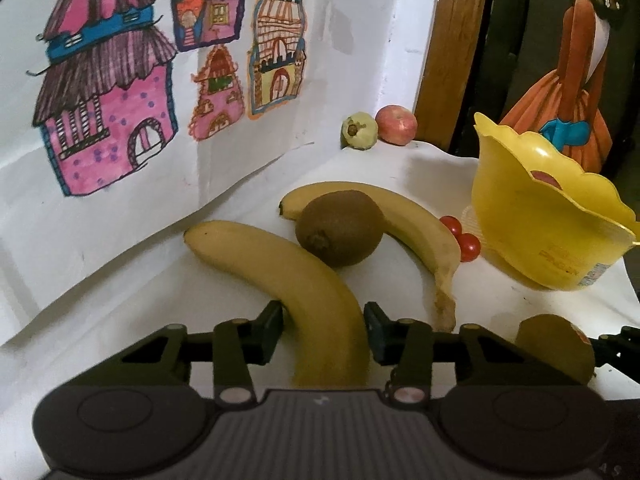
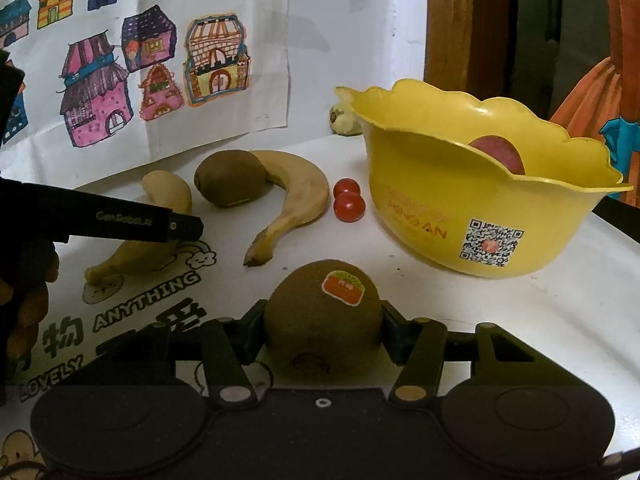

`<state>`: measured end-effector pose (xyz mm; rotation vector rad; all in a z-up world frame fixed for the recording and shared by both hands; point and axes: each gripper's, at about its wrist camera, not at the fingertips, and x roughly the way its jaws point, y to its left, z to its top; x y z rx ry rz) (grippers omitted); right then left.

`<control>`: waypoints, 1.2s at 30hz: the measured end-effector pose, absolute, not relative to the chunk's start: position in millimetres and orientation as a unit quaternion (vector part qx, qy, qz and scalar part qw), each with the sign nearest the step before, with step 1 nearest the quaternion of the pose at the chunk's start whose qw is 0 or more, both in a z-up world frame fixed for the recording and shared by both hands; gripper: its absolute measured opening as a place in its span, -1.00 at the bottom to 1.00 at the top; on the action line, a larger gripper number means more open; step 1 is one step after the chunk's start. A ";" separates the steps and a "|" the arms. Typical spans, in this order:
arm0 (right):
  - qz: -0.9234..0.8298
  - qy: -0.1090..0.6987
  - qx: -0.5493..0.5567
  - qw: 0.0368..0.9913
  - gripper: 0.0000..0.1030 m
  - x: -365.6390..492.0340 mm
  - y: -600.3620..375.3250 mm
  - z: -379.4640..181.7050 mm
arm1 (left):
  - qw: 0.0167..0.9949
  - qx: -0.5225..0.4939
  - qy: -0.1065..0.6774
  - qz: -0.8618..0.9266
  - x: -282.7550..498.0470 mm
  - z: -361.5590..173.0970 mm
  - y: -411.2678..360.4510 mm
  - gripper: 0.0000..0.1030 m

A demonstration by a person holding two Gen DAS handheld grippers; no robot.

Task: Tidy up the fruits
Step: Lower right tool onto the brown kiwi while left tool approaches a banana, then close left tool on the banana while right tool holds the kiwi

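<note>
Grasp step. Left hand-held gripper (image 1: 323,330) straddles near banana (image 1: 288,276) on counter (image 1: 400,280), contact unclear. Right hand-held gripper (image 2: 322,332) clamps stickered kiwi (image 2: 322,320). Next: lift into yellow bowl (image 2: 460,208).

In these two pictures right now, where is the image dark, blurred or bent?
Left wrist view: the banana between the left gripper fingers looks soft; the wall drawings curve from fisheye; the right background is dark. Right wrist view: the kiwi in the right gripper is dim; the yellow bowl is well lit.
</note>
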<state>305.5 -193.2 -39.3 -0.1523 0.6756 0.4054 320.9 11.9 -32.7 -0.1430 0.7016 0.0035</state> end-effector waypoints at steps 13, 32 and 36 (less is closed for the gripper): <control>0.242 0.342 -0.082 0.904 0.14 282.3 -191.7 -35.1 | 0.934 -0.055 0.349 -0.048 279.0 -28.6 11.9 -0.22; 0.254 0.339 -0.072 0.903 0.14 281.6 -189.5 -34.4 | 0.936 -0.063 0.347 -0.012 301.6 -30.7 7.2 -0.21; 0.261 0.341 -0.067 0.900 0.14 275.8 -190.6 -33.3 | 0.934 -0.052 0.352 -0.037 286.6 -28.9 0.4 -0.23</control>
